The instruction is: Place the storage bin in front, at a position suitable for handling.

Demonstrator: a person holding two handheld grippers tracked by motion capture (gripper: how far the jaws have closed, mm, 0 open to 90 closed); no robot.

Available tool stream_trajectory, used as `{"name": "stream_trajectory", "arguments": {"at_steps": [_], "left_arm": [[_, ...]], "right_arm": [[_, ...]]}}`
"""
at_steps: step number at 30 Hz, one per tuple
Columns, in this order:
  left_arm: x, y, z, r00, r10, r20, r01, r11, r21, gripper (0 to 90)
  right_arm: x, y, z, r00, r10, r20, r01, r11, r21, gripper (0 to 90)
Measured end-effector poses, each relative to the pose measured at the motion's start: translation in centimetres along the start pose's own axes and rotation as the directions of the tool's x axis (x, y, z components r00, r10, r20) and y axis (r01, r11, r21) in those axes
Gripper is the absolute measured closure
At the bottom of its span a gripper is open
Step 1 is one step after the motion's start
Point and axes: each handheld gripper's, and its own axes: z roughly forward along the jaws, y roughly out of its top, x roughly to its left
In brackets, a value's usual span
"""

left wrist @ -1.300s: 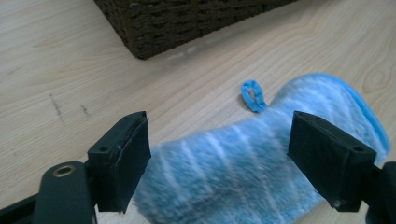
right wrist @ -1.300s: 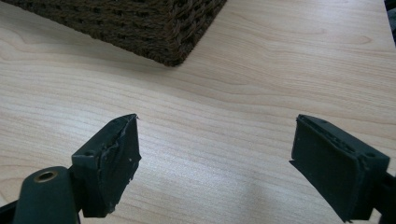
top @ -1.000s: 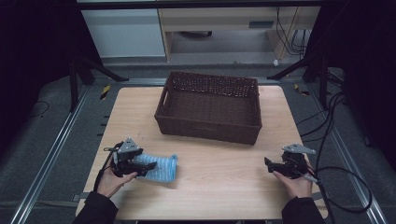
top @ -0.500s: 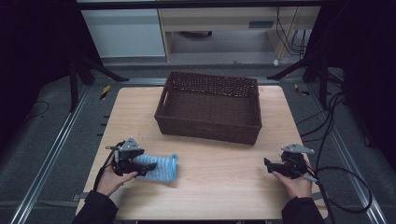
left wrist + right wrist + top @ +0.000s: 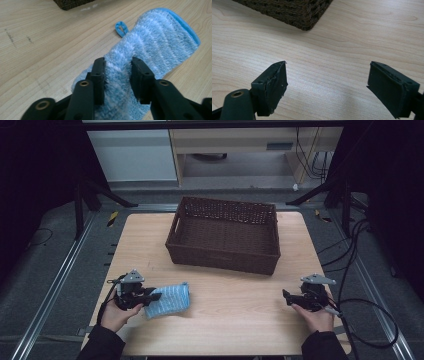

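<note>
Left tool (image 5: 150, 297) lies low at the counter's (image 5: 235, 320) near-left part, its jaws just closed onto one blue cloth (image 5: 170, 300); right tool (image 5: 290, 298) rests near-right, bare wood between them before one basket (image 5: 225, 232). Left gripper view: pads pinch a cloth (image 5: 150, 47) fold. Right gripper view: jaws wide apart over wood.

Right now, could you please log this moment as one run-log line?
left gripper: jaws just closed, pinching blue cloth | right gripper: open, holding nothing | basket: holds nothing visible
</note>
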Motion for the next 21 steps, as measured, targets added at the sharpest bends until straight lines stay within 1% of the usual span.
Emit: {"name": "stream_trajectory", "arguments": {"at_steps": [2, 3, 4, 5, 6, 7, 8, 9, 10, 11, 12, 13, 14, 15, 16, 17, 18, 19, 21], "left_arm": [[0.0, 0.0, -0.2, 0.9997, -0.002, -0.022, 0.002, 1.0000, -0.005, 69.2], [0.0, 0.1, -0.4, 0.9990, -0.008, -0.044, 0.007, 0.9999, -0.015, 71.0], [0.0, 0.1, -0.4, 0.9990, -0.008, -0.044, 0.007, 0.9999, -0.015, 71.3], [0.1, 0.1, -0.8, 0.9976, -0.019, -0.067, 0.017, 0.9993, -0.032, 71.3], [0.3, 0.1, -1.4, 0.9935, -0.047, -0.104, 0.041, 0.9971, -0.064, 71.4], [0.3, 0.1, -1.4, 0.9935, -0.047, -0.104, 0.041, 0.9971, -0.064, 71.4], [0.7, 0.1, -1.9, 0.9820, -0.087, -0.167, 0.074, 0.9935, -0.086, 71.3], [0.7, 0.1, -1.9, 0.9820, -0.087, -0.167, 0.074, 0.9935, -0.086, 71.2], [1.1, -0.2, -1.9, 0.9710, -0.115, -0.210, 0.101, 0.9921, -0.075, 70.9], [1.3, -0.4, -1.6, 0.9687, -0.116, -0.219, 0.105, 0.9925, -0.063, 70.5], [1.4, -0.5, -1.3, 0.9695, -0.113, -0.218, 0.106, 0.9934, -0.043, 69.9], [1.4, -0.5, -1.3, 0.9695, -0.113, -0.218, 0.106, 0.9934, -0.043, 68.8], [1.4, -0.7, -1.0, 0.9739, -0.097, -0.205, 0.092, 0.9952, -0.034, 66.8], [1.4, -0.7, -1.0, 0.9739, -0.097, -0.205, 0.092, 0.9952, -0.034, 63.6], [1.4, -0.7, -1.0, 0.9765, -0.093, -0.194, 0.087, 0.9954, -0.040, 63.6], [1.4, -0.7, -1.1, 0.9782, -0.075, -0.194, 0.066, 0.9964, -0.053, 53.1], [1.5, -0.7, -1.1, 0.9806, -0.073, -0.182, 0.063, 0.9963, -0.059, 47.8], [1.7, -0.6, -1.1, 0.9823, -0.062, -0.177, 0.051, 0.9966, -0.064, 42.6], [1.8, -0.5, -1.1, 0.9835, -0.055, -0.172, 0.044, 0.9970, -0.063, 36.1]], "right_arm": [[0.0, 0.0, 0.0, 1.0000, -0.001, 0.000, 0.001, 1.000, 0.000, 16.1], [0.0, 0.0, 0.0, 1.0000, 0.000, -0.001, 0.000, 1.000, -0.001, 16.1], [0.0, 0.0, 0.0, 1.0000, 0.000, -0.001, 0.000, 1.000, -0.001, 16.1], [0.0, 0.0, 0.0, 1.0000, 0.000, -0.001, 0.000, 1.000, -0.001, 16.1], [0.0, 0.0, 0.0, 1.0000, 0.002, 0.000, -0.002, 1.000, -0.002, 16.1], [0.0, 0.0, 0.0, 1.0000, 0.003, 0.001, -0.003, 1.000, -0.001, 16.1], [0.0, 0.0, 0.0, 1.0000, 0.001, 0.000, -0.001, 1.000, 0.000, 16.1], [0.0, 0.0, 0.0, 1.0000, 0.001, 0.000, -0.001, 1.000, 0.000, 16.1], [0.0, 0.0, 0.1, 1.0000, -0.004, 0.000, 0.004, 1.000, 0.003, 16.1], [0.0, 0.0, 0.1, 1.0000, -0.003, -0.001, 0.003, 1.000, 0.004, 16.1], [0.0, 0.0, 0.1, 1.0000, -0.002, -0.002, 0.002, 1.000, 0.004, 16.1], [0.0, 0.0, 0.1, 1.0000, -0.002, -0.002, 0.002, 1.000, 0.004, 16.1], [0.0, 0.0, 0.0, 1.0000, -0.003, -0.002, 0.003, 1.000, 0.003, 16.1], [0.0, 0.0, 0.0, 1.0000, -0.003, -0.002, 0.003, 1.000, 0.003, 16.1], [0.0, 0.0, 0.0, 1.0000, -0.003, -0.002, 0.003, 1.000, 0.002, 16.1], [0.0, 0.0, 0.0, 1.0000, -0.003, -0.002, 0.003, 1.000, 0.002, 16.1], [0.0, 0.0, 0.0, 1.0000, -0.003, -0.001, 0.003, 1.000, 0.003, 16.1], [0.0, 0.0, 0.0, 1.0000, -0.005, -0.002, 0.005, 1.000, 0.003, 16.1], [0.0, 0.0, 0.1, 1.0000, -0.003, -0.003, 0.004, 1.000, 0.004, 16.1]]}}
